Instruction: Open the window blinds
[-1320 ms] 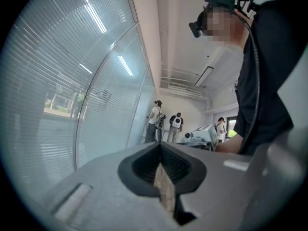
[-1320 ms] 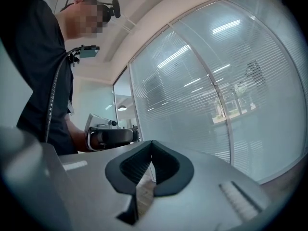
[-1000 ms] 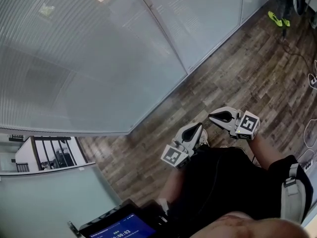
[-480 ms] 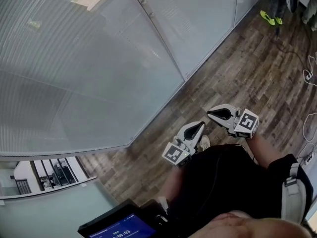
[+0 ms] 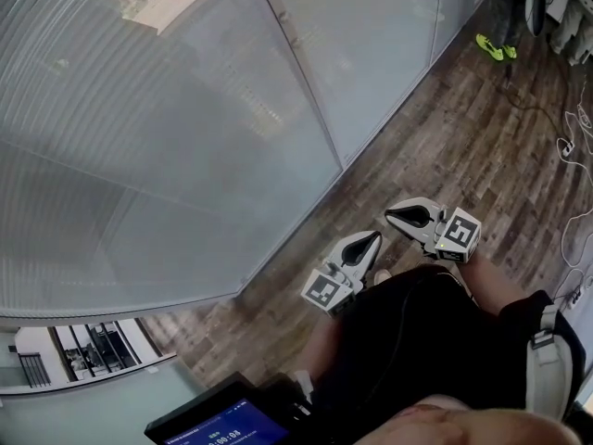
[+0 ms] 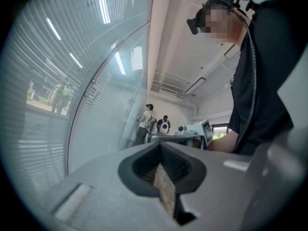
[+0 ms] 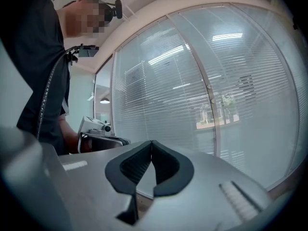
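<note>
the blinds point(image 5: 157, 146) fill the glass wall ahead and to the left of both grippers, well apart from them, and nothing touches them. the left gripper point(image 5: 372, 237) and right gripper point(image 5: 393, 216) are held side by side close in front of the person's torso, over the floor point(image 5: 445, 146), both pointing level toward the wall. in the left gripper view the blinds curve away on the left; in the right gripper view they spread across the front and right.

both grippers are closed with nothing between the jaws: in each gripper view the tips meet at a point (a teardrop hollow stays open behind them, showing floor through it).

the blinds are thin horizontal slats, pale grey-white, lying flat and closed, with light showing faintly through. slim metal mullions point(image 5: 296, 82) split the wall into tall panels. the floor is wood-look planks in mixed browns and greys. the grippers have smooth grey shells and black ribbed pads point(image 7: 130, 167).
</note>
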The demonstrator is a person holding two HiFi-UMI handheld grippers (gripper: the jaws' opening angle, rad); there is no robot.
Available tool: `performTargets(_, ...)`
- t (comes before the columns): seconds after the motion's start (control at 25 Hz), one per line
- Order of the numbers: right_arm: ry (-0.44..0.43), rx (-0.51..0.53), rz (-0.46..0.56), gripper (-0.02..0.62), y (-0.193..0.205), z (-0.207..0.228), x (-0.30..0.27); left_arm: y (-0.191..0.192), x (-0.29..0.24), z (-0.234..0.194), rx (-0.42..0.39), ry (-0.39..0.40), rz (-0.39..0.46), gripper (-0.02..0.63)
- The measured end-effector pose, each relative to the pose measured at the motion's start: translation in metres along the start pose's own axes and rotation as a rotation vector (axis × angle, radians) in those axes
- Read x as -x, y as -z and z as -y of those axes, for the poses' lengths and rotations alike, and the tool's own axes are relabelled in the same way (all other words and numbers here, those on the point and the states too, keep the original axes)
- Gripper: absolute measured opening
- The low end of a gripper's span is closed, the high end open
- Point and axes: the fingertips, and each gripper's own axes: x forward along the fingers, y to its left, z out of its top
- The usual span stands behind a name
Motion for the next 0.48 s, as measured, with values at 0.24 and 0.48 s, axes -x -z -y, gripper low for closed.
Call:
performTargets(0.24,-0.043,0.042,-0.003,0.006,-0.010,-0.011,-0.017,-0.003,0.010,-0.008,0.010,-0.009,0.000,0.002)
performTargets(0.48,-0.050,0.036,-0.031,0.006,-0.003,-0.013,-0.017,-0.003,0.011,-0.008,0.008,-0.014,0.019,0.002)
